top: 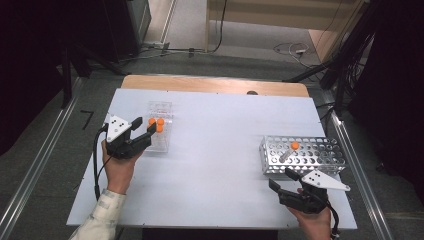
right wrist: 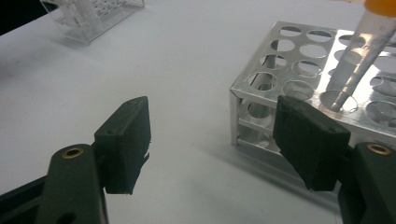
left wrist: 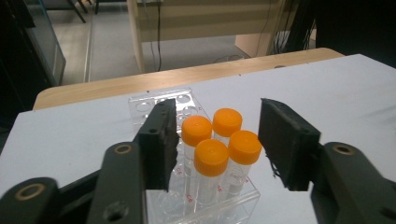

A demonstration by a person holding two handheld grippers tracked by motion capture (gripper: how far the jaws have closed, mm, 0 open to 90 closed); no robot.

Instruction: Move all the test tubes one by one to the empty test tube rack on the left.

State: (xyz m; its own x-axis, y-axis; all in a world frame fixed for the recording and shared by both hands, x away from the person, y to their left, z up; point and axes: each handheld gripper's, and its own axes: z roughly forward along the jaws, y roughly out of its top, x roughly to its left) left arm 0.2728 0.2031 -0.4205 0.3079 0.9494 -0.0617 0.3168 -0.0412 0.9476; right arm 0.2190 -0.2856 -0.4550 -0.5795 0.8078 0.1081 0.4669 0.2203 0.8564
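Both grippers' jaws apart | clear rack (left wrist: 161, 103): 4 orange-capped tubes (left wrist: 211, 157) | metal rack (top: 302, 156): 1 tube (top: 290, 150)

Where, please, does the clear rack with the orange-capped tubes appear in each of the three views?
High view: clear rack sits left of centre on the white table, just beyond the left gripper.
Left gripper view: bottom centre, between the open jaws.
Right gripper view: top-left corner.
Shared landmark: the white table.

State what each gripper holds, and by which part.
Nothing. The left gripper is open around the orange-capped clear tubes; the right gripper is open.
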